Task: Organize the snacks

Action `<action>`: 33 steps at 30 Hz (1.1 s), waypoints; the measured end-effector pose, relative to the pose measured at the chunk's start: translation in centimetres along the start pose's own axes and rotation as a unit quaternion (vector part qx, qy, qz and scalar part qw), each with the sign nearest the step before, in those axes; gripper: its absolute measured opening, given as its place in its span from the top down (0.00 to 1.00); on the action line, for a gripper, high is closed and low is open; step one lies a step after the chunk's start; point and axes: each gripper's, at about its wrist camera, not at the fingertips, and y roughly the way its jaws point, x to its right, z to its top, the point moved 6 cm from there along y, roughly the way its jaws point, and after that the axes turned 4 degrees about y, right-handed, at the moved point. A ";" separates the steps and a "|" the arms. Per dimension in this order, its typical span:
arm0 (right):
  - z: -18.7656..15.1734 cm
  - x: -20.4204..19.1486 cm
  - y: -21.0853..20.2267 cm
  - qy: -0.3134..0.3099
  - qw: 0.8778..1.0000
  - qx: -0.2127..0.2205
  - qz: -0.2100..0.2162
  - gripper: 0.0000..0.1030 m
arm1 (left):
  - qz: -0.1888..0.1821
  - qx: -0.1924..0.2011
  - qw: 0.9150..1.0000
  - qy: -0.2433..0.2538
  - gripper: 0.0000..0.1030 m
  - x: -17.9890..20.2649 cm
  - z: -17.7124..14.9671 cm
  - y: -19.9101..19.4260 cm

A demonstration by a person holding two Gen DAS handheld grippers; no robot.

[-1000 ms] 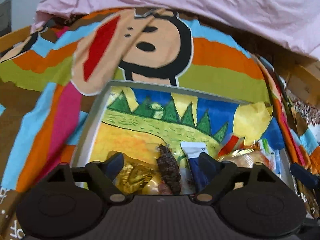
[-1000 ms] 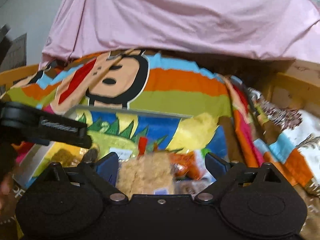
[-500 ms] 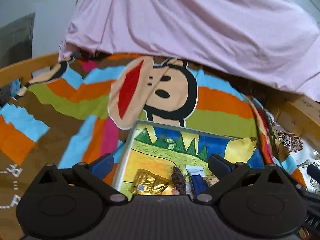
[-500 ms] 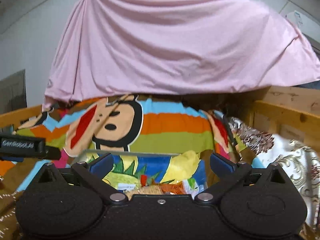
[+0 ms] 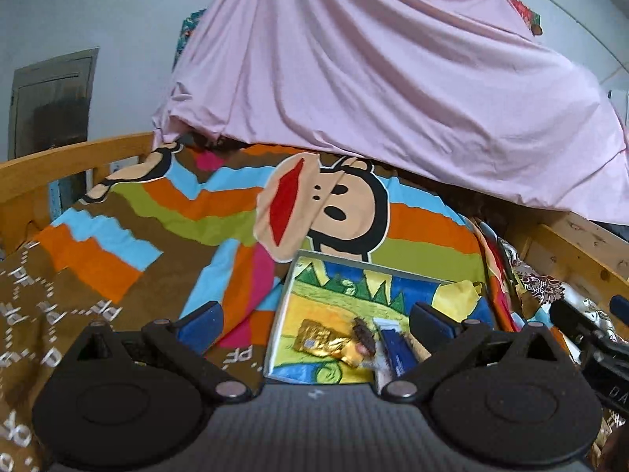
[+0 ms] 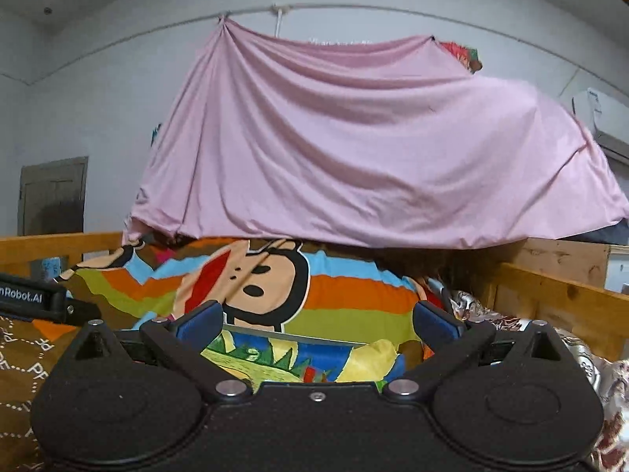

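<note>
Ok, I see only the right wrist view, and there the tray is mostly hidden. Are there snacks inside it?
Observer: Yes. The left wrist view shows a gold wrapper lying in the tray, toward its near end.
Operator: Is anything beside it?
Observer: A dark bar lies just right of it, then a blue packet.
Operator: And does the left gripper hold something?
Observer: No. The left gripper is open; its jaws have just been opening, and nothing is between them.
</note>
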 end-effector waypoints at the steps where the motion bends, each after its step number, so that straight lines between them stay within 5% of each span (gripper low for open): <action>1: -0.2 0.0 -0.7 0.002 1.000 0.004 -0.002 0.01 | 0.002 0.002 1.000 -0.002 0.01 -0.4 -0.4 -0.6; 6: -1.7 -0.1 -3.4 0.002 1.000 0.008 -0.021 0.01 | 0.013 0.013 1.000 0.007 0.00 -0.9 -1.9 -2.9; 13: -4.0 0.0 -6.4 0.030 0.998 -0.020 -0.048 0.01 | -0.028 0.052 0.998 0.018 0.00 0.4 -4.0 -5.1; 18: -5.8 -0.3 -7.5 0.030 0.995 -0.059 -0.070 0.01 | -0.029 0.032 0.996 0.080 0.00 1.2 -6.7 -4.3; 33: -10.3 -1.3 -4.7 0.013 0.983 -0.174 -0.065 0.01 | -0.004 -0.085 0.996 0.025 0.00 -1.3 -10.9 -0.8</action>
